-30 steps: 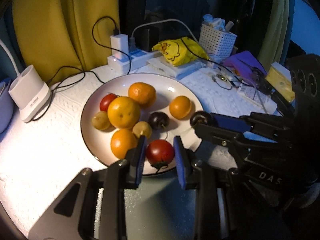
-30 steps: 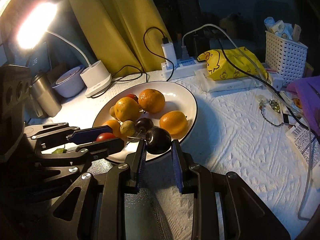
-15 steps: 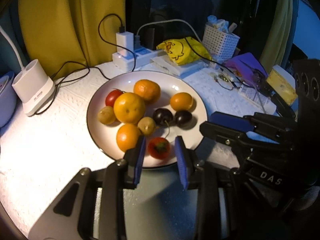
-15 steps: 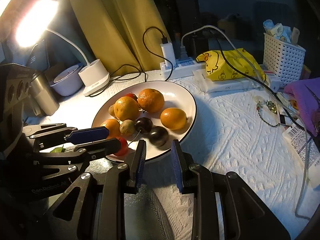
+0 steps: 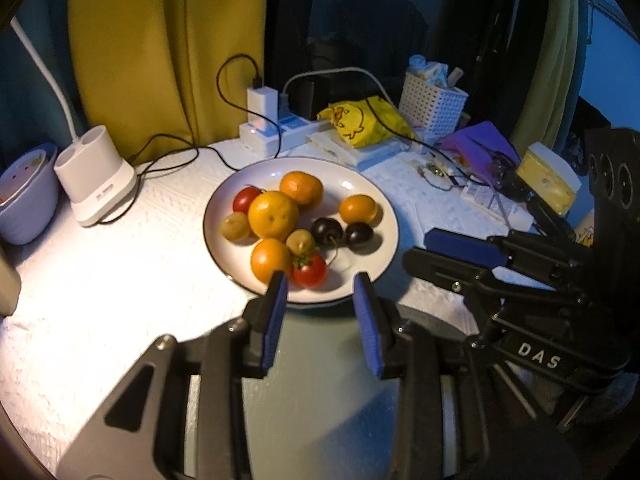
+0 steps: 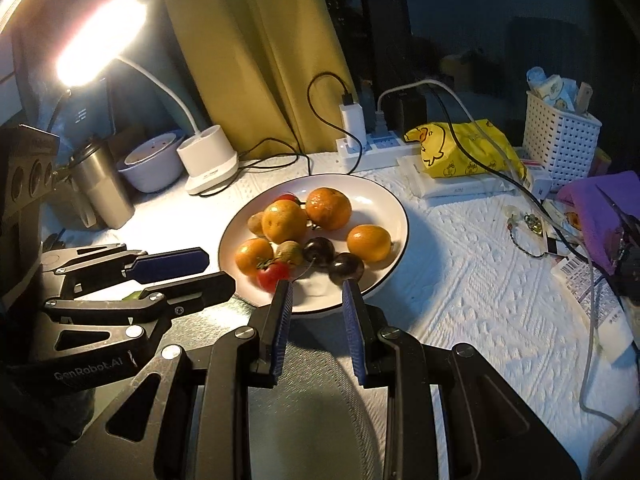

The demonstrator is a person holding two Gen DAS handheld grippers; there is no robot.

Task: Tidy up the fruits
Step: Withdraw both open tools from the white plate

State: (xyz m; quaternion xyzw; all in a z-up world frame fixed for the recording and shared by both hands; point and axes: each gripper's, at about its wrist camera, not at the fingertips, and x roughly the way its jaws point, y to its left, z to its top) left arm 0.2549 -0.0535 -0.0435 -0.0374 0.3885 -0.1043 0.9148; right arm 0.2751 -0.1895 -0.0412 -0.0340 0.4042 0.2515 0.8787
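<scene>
A white plate (image 5: 372, 196) (image 6: 390, 200) on the white tablecloth holds several oranges (image 5: 273, 214) (image 6: 368, 242), two red tomatoes (image 5: 309, 271) (image 6: 273, 275), two dark plums (image 5: 359, 233) (image 6: 346, 267) and small greenish-yellow fruits (image 5: 300, 241). My left gripper (image 5: 320, 280) is open and empty, just short of the plate's near rim, with the near tomato lying ahead of it. My right gripper (image 6: 316, 286) is open and empty at the plate's near rim, with the near plum just beyond it. Each gripper shows in the other's view.
A white lamp base (image 5: 96, 176) and a bowl (image 5: 24, 196) stand left of the plate, a steel cup (image 6: 102, 184) further left. A power strip with cables (image 6: 372, 148), a yellow bag (image 6: 464, 148), a white basket (image 6: 560, 144) and purple clutter (image 6: 600, 208) lie behind and right.
Both grippers opened, let go of the tomato and the plum onto the plate, and pulled back towards me. Both fruits now lie on the plate.
</scene>
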